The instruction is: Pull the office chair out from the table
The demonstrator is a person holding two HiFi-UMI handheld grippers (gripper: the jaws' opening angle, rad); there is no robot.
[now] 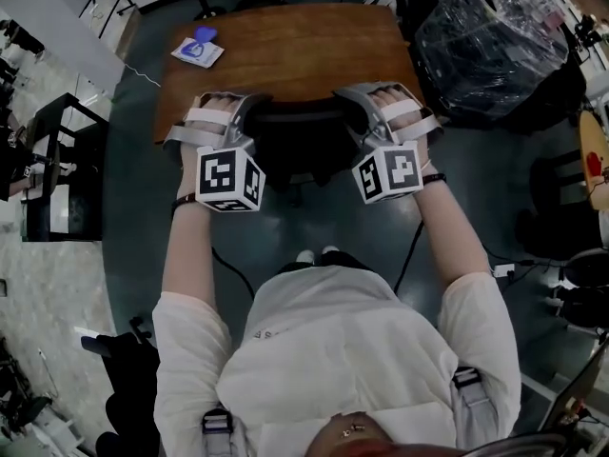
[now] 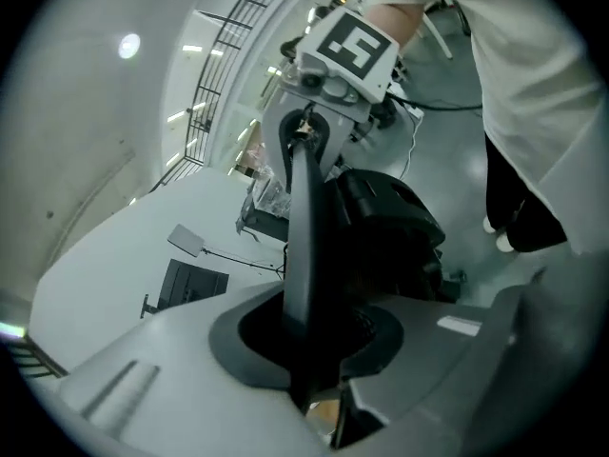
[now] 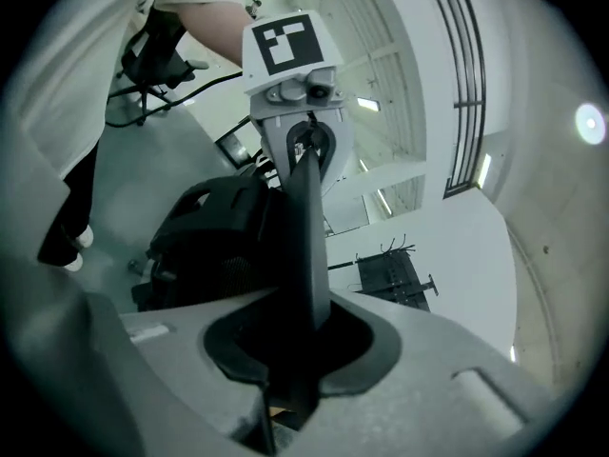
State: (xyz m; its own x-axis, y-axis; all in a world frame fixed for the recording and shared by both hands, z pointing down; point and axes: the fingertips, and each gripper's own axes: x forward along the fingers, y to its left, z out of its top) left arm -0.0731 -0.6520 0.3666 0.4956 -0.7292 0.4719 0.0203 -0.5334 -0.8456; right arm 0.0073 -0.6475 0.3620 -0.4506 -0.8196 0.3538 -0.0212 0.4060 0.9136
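A black office chair [image 1: 303,150] stands tucked against the near edge of a brown wooden table [image 1: 295,50]. In the head view my left gripper [image 1: 240,110] clamps the left end of the backrest's top edge, and my right gripper [image 1: 366,103] clamps the right end. The left gripper view shows the thin black backrest edge [image 2: 306,227] running between my left gripper's [image 2: 309,350] jaws, which press on it, with the right gripper [image 2: 319,112] at its far end. In the right gripper view the same edge [image 3: 304,236] sits pinched in my right gripper [image 3: 300,350]. The table hides the seat's front.
A blue and white item [image 1: 197,46] lies on the table's far left corner. A plastic-wrapped dark bundle [image 1: 495,46] stands right of the table. A black frame [image 1: 57,169] stands at the left. Cables trail over the grey floor near my shoes [image 1: 317,254].
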